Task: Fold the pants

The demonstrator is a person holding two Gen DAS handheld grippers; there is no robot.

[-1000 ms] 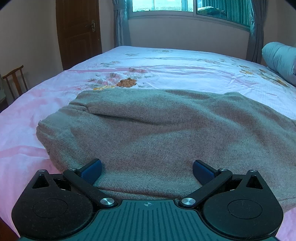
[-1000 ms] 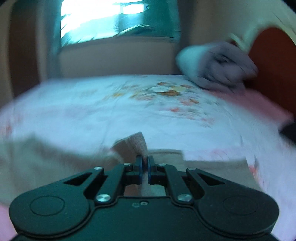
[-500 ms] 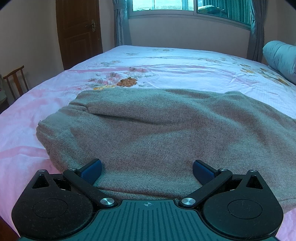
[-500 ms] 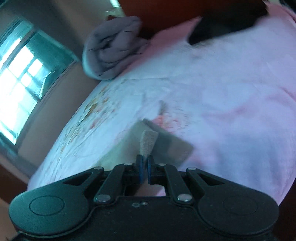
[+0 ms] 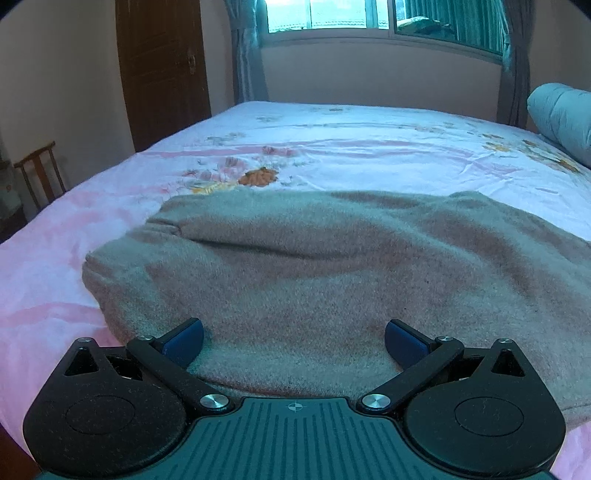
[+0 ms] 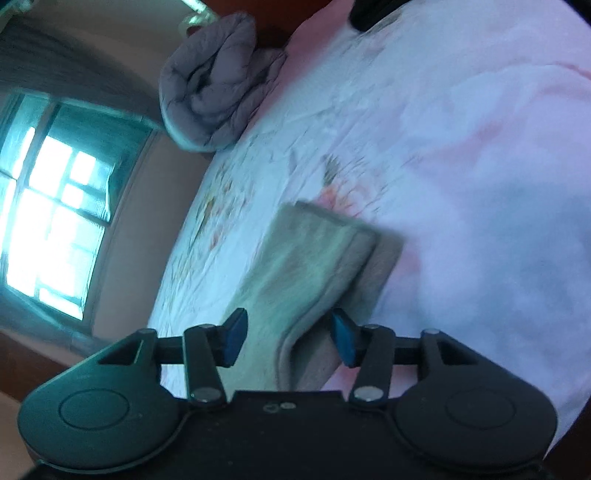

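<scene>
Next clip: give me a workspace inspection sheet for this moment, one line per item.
Surface: pink and white floral bedsheet on a bed.
Job's things: grey-brown woolly pants lying flat, leg ends stacked.
Clutter: rolled grey quilt; dark object at the bed's far edge, unclear.
Grippers: left gripper open over the pants; right gripper open, pants edge between its jaws.
Cables: nothing seen.
Surroundings: brown wooden door, window, wooden chair.
</scene>
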